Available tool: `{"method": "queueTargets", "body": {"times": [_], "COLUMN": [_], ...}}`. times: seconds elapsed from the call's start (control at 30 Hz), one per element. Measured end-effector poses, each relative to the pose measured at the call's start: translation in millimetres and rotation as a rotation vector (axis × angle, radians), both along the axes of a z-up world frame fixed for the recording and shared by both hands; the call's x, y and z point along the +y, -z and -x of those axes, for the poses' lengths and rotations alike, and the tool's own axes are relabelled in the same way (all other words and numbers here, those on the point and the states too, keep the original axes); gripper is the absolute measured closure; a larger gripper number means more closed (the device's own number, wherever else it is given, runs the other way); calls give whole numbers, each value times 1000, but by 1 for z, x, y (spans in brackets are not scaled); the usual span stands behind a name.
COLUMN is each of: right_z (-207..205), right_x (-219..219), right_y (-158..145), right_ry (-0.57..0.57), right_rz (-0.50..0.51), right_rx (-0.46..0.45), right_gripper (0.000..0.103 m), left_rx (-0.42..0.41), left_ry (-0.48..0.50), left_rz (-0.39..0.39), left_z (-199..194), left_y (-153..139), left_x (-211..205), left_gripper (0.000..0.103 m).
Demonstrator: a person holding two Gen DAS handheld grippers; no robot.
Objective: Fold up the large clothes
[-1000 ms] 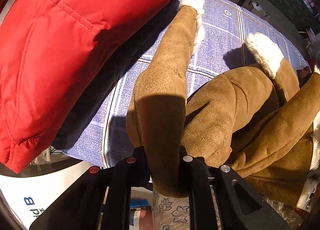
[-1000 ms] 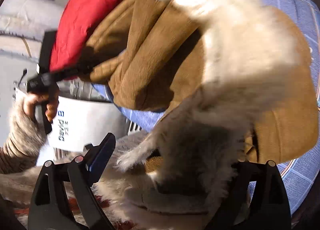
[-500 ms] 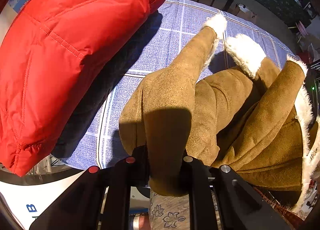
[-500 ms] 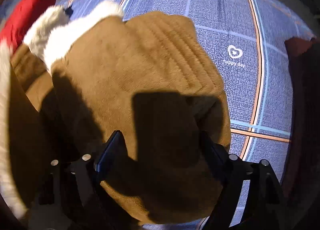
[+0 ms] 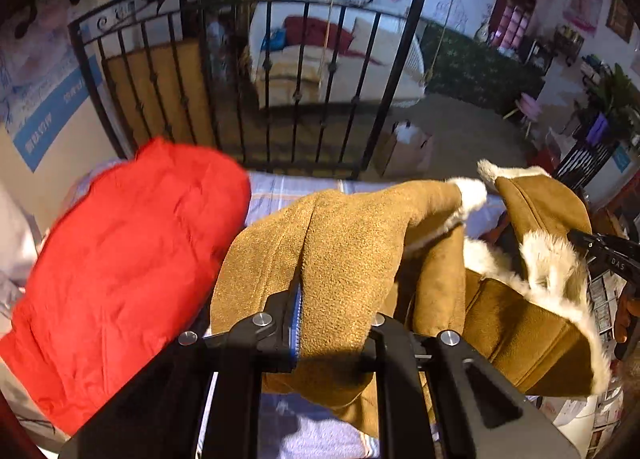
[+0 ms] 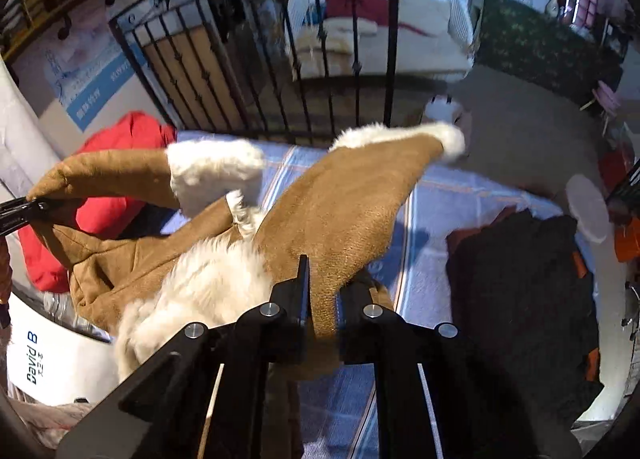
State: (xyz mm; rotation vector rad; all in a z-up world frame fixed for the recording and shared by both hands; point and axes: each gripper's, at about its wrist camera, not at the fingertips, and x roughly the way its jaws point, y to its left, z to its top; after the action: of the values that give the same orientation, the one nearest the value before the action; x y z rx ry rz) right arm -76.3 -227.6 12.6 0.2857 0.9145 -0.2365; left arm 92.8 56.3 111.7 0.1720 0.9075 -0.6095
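A brown suede coat [image 5: 352,255] with white fur lining hangs lifted above the blue checked bedspread [image 6: 440,219]. My left gripper [image 5: 334,299] is shut on a thick fold of one side of it. My right gripper [image 6: 324,291] is shut on another brown fold of the coat [image 6: 344,211], with white fur [image 6: 212,279] bunched to its left. Both fur-cuffed sleeves [image 6: 212,171] stick out over the bed. In the left wrist view the right gripper's tip [image 5: 600,247] shows at the far right. In the right wrist view the left gripper's tip [image 6: 20,211] shows at the far left.
A red padded jacket [image 5: 128,259] lies on the bed's left side. Dark clothing [image 6: 520,279] lies at the right edge. A black iron railing [image 5: 256,71] stands behind the bed. A white round appliance [image 6: 52,347] sits at the near left.
Both grippers rose and tipped up, lifting the coat off the bedspread. The right gripper went from open beside the fur to shut on a brown fold. The room behind came into view.
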Motion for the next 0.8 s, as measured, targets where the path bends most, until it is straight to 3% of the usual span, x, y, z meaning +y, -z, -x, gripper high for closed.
{"method": "queueTargets", "body": {"times": [0.17, 0.23, 0.3, 0.37, 0.43, 0.53, 0.6, 0.67, 0.7, 0.77, 0.8], "right_z": [35, 52, 70, 78, 91, 95, 105, 118, 125, 131, 130], "right_x": [-18, -27, -44, -71, -100, -128, -125, -115, -109, -97, -90], "right_y": [-108, -126, -124, -95, -49, 60, 130, 176, 188, 189, 181], "right_ry": [56, 74, 108, 149, 238, 337, 442, 495, 533, 554, 540], "right_rz": [176, 239, 238, 185, 89, -140, -242, -355, -385, -412, -416], "right_rx": [-230, -272, -305, -293, -206, 5, 161, 250, 291, 277, 237], "right_gripper": [92, 92, 92, 90, 87, 79, 77, 77, 77, 75, 58], "left_rx": [-204, -213, -212, -123, -26, 148, 336, 394, 419, 424, 406], "left_ry": [0, -22, -40, -89, -90, -44, -57, -119, -154, -228, -239], "left_rz": [142, 193, 186, 149, 37, -174, -296, -314, -283, -198, -157], "left_z": [6, 0, -12, -29, -38, -31, -16, -5, -4, -7, -9], "left_y": [-74, -78, -59, -15, 43, 153, 226, 254, 255, 237, 223], "left_x": [13, 23, 29, 32, 22, 9, 12, 28, 38, 59, 66], "left_gripper": [90, 90, 90, 90, 90, 82, 81, 80, 78, 59, 54]}}
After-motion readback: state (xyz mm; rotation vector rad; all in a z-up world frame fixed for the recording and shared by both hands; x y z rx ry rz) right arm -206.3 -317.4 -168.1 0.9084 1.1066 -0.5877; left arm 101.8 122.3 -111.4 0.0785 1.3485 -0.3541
